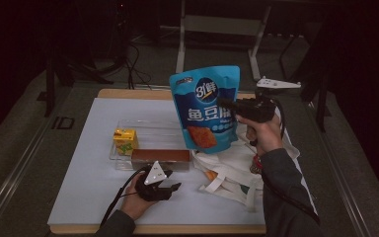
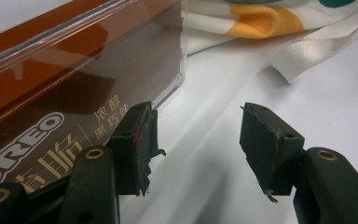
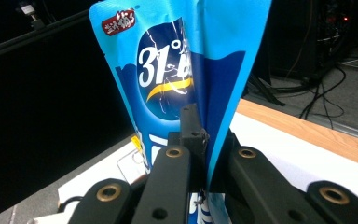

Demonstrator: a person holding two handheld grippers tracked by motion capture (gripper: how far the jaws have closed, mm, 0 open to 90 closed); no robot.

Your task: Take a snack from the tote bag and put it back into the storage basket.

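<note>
Right gripper (image 1: 229, 105): jaws clamped on the edge of the blue snack pouch (image 1: 207, 108), held upright clear of the table, above the white tote bag (image 1: 237, 168). Left gripper (image 1: 170, 186): jaws apart, nothing between them, one pad just beside the brown Oreo box (image 2: 51, 93).

Wooden desk (image 1: 128, 93) under white sheet (image 1: 94, 163). On sheet: clear tray (image 1: 148, 129) at centre; brown Oreo box (image 1: 160, 159) just near of it; white tote bag (image 1: 237, 170) right.
</note>
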